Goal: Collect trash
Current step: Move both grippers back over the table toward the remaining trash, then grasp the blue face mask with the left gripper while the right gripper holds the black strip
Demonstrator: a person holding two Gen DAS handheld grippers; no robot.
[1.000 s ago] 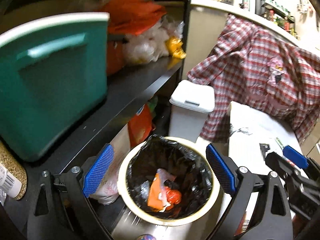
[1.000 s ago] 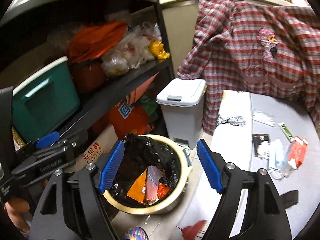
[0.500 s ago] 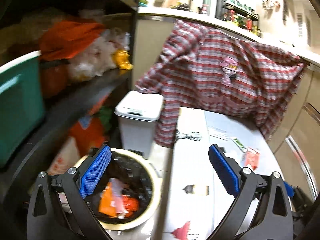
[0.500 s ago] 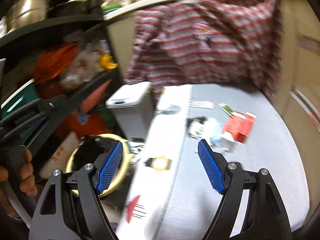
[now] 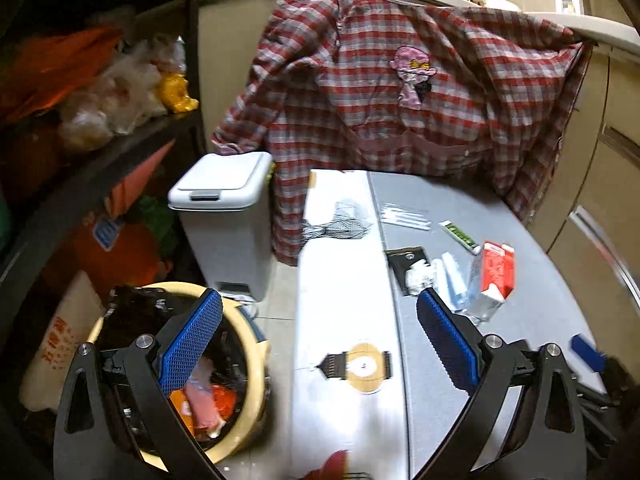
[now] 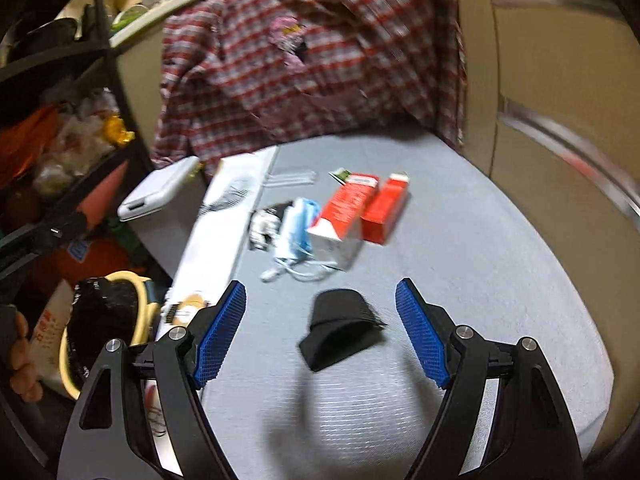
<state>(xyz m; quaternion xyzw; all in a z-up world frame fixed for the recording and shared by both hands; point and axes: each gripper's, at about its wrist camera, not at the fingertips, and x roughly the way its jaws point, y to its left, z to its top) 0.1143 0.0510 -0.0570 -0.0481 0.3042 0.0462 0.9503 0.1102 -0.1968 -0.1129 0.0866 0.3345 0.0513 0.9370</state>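
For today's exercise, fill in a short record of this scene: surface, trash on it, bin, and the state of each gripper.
surface: grey table
trash on it: red carton, red box, blue face mask, black scrap
bin: yellow bin with black liner, on the floor left of the table
left gripper: jaws open, empty
right gripper: jaws open, either side of the black scrap

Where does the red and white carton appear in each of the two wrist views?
Left wrist: the red and white carton lies right of centre on the grey table.
Right wrist: it lies above centre, beside a second red box.
Shared landmark: the plaid shirt hanging behind the table.
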